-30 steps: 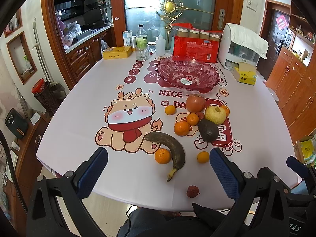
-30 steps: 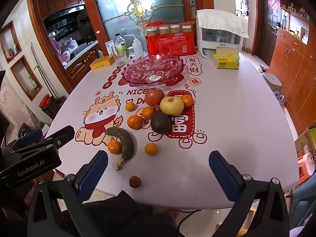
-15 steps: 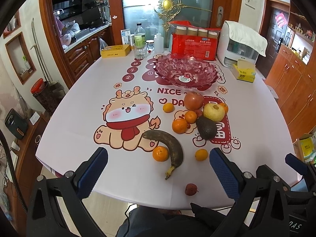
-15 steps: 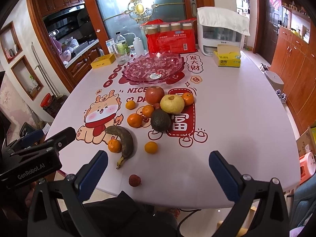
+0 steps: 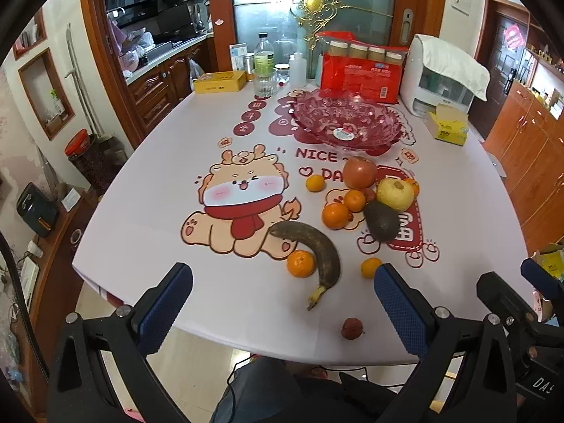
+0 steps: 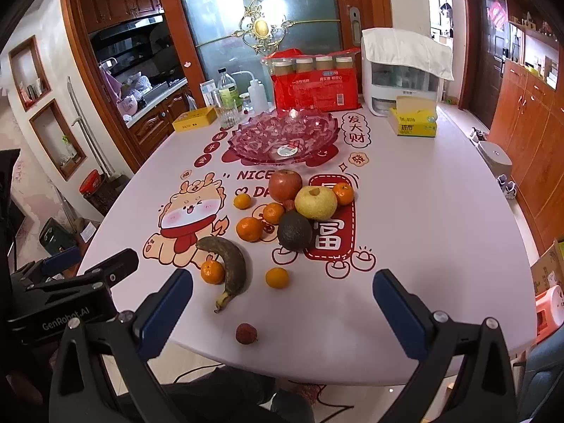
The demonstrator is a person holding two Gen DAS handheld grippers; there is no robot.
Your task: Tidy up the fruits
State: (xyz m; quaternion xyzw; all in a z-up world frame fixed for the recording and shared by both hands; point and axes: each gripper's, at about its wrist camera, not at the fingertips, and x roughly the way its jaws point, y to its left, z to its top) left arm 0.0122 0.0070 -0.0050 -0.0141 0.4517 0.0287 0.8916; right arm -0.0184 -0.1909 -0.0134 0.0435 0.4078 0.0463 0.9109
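Note:
Loose fruit lies on the table: a dark overripe banana [image 5: 312, 246] [image 6: 229, 264], a red apple [image 5: 359, 172] [image 6: 285, 185], a yellow pear [image 5: 394, 194] [image 6: 315, 202], an avocado [image 5: 380, 220] [image 6: 294, 231], several tangerines [image 5: 300, 263] [image 6: 276, 277] and a lychee [image 5: 351, 328] [image 6: 245, 333] near the front edge. An empty pink glass fruit bowl [image 5: 347, 120] [image 6: 285, 135] stands behind them. My left gripper [image 5: 283, 303] and right gripper [image 6: 282, 303] are both open and empty, held above the table's front edge, short of the fruit.
At the back stand a red pack of bottles [image 5: 363, 74], a white appliance [image 6: 402, 74], a tissue box [image 6: 414, 121], a yellow tin [image 5: 219, 81] and bottles [image 5: 265, 70]. Wooden cabinets [image 6: 528, 123] stand to the right. The left gripper's body [image 6: 70, 299] shows at the right view's left.
Both grippers have moved slightly forward toward the table; the fruit appears a little closer. Nothing on the table has moved.

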